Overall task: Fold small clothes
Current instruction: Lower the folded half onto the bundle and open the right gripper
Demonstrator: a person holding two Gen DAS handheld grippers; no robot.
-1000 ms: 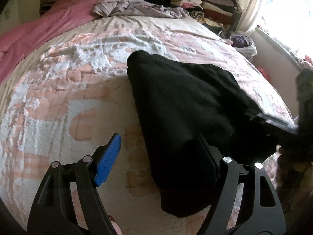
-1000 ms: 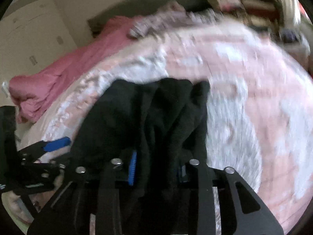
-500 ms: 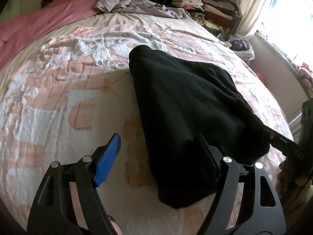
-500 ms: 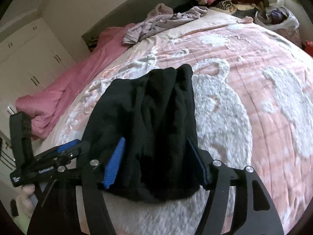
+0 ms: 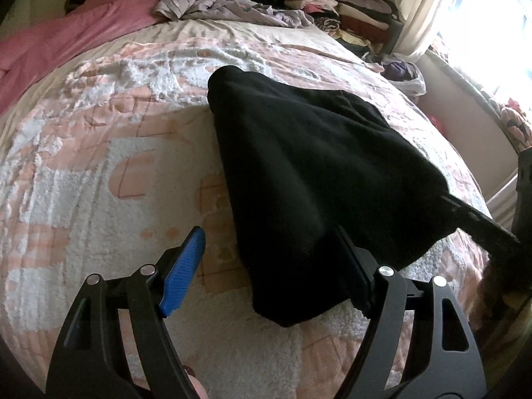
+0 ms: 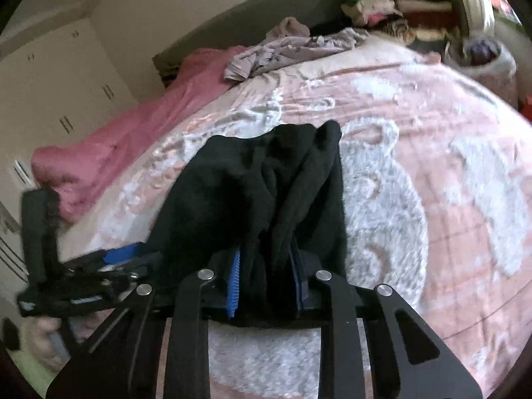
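Observation:
A black fleece garment (image 5: 309,173) lies on the pink and white bedspread (image 5: 99,166), stretched from the middle of the bed to its near edge. My left gripper (image 5: 272,269) is open; its right finger sits under the garment's near corner and its blue-padded left finger (image 5: 183,276) is bare. My right gripper (image 6: 266,282) is shut on the garment's bunched near edge (image 6: 266,199). The right gripper also shows in the left wrist view (image 5: 478,222), at the garment's right corner. The left gripper shows in the right wrist view (image 6: 119,256), left of the garment.
A pink duvet (image 5: 66,40) and a lilac crumpled garment (image 5: 226,6) lie at the far side of the bed. Stacks of folded clothes (image 5: 332,3) stand at the back right. A curtain and window (image 5: 465,16) are at the right, wardrobes (image 6: 66,93) at the left.
My right gripper has closed on the garment's near edge, after being open around it half a second ago. The left gripper has stayed open and barely moved.

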